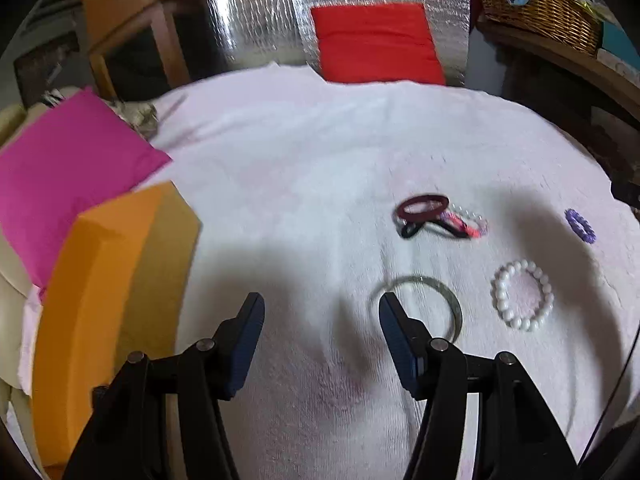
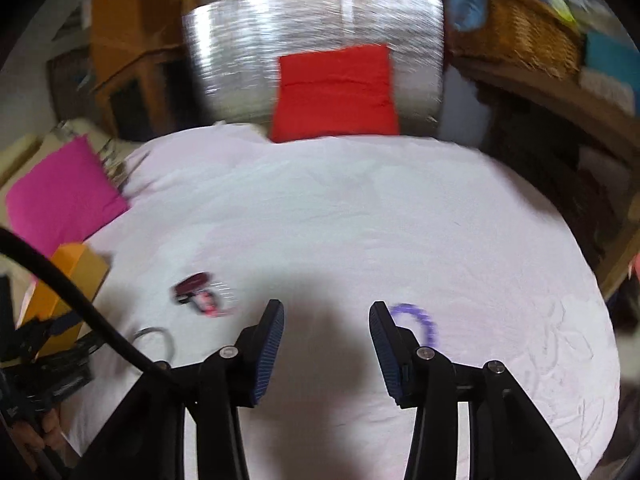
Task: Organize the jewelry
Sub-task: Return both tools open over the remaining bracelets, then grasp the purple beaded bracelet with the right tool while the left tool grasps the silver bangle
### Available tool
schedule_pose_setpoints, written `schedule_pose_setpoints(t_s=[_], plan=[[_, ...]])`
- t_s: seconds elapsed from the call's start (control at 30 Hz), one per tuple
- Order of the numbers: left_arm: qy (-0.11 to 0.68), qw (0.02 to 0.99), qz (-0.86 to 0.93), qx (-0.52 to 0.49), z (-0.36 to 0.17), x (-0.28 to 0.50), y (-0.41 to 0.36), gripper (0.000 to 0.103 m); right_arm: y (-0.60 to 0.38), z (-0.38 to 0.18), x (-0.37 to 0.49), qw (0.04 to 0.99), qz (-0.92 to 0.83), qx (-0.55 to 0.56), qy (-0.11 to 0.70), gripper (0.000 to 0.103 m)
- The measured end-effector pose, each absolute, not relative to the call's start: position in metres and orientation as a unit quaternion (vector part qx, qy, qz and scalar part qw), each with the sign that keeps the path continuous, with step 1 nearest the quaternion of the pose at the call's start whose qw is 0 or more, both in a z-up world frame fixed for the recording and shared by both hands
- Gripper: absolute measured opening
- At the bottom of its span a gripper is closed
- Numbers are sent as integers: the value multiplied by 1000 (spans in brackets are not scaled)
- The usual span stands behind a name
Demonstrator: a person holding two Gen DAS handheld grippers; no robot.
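**beadfan:** White towelling cloth (image 1: 320, 152) over the whole table, jewelry scattered on its right half, orange foam block (image 1: 112, 300) off at the left edge. Looks to me like the early pick-up step, nothing collected yet as far as I can see.

**tidy_kit:** Agreed. Left gripper (image 1: 320, 312) has its jaws apart with nothing between them, and the thin clear glass bangle (image 1: 436, 292) lies just behind its right finger. Right gripper (image 2: 326, 320) also stands apart and empty; the purple beaded ring-shaped bracelet (image 2: 424, 320) sits right past its right finger, partly hidden by it.

**beadfan:** So my guess for the next move: right one shifts sideways a touch so the purple loop's rim lands between the pads, then drops and pinches. It's flat on soft cloth, so it'd need to go low and not grab the towel too.

**tidy_kit:** Count time. From the left wrist view: one clear bangle, one white pearl-bead bracelet (image 1: 522, 296) beside it, one purple bracelet out near the right edge, well apart.

**beadfan:** Plus the tangled pile (image 1: 436, 218) further back: a dark maroon hair-tie-like band on top, something black under it, a pink-and-purple strand, a pale beaded bit. At least four, but it's blurry, so can't swear to it.

**tidy_kit:** And one orange block. Where things go, I can't tell.
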State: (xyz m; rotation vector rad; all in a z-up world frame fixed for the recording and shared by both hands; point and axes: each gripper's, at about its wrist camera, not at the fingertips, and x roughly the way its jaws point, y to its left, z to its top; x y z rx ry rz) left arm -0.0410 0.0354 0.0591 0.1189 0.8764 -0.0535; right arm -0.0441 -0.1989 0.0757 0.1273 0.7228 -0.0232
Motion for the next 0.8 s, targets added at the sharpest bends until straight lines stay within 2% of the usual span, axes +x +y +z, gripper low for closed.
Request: schedule_pose_setpoints(t_s=[0.13,0.33,0.6,0.67,0.7,0.77,0.8], plan=[[447,893,-44,23,52,-36,43,60,-258,59,-35,915,-29,138,379,48],[454,889,-61,13,47,-35,43,60,-293,32,-13,884,-32,211,417,47],[460,883,-96,9,43,-32,34,60,-277,-1,18,863,-52,175,472,36],[462,881,-103,11,41,-31,32,60,-273,-9,24,860,-64,154,482,26],[464,880,-105,10,40,-30,31,60,-270,-11,25,861,-72,142,483,25],[467,878,-107,8,38,-28,30,60,-264,-10,27,866,-76,129,477,11],[470,876,-106,8,37,-27,29,60,-263,-10,27,867,-76,128,476,11]])
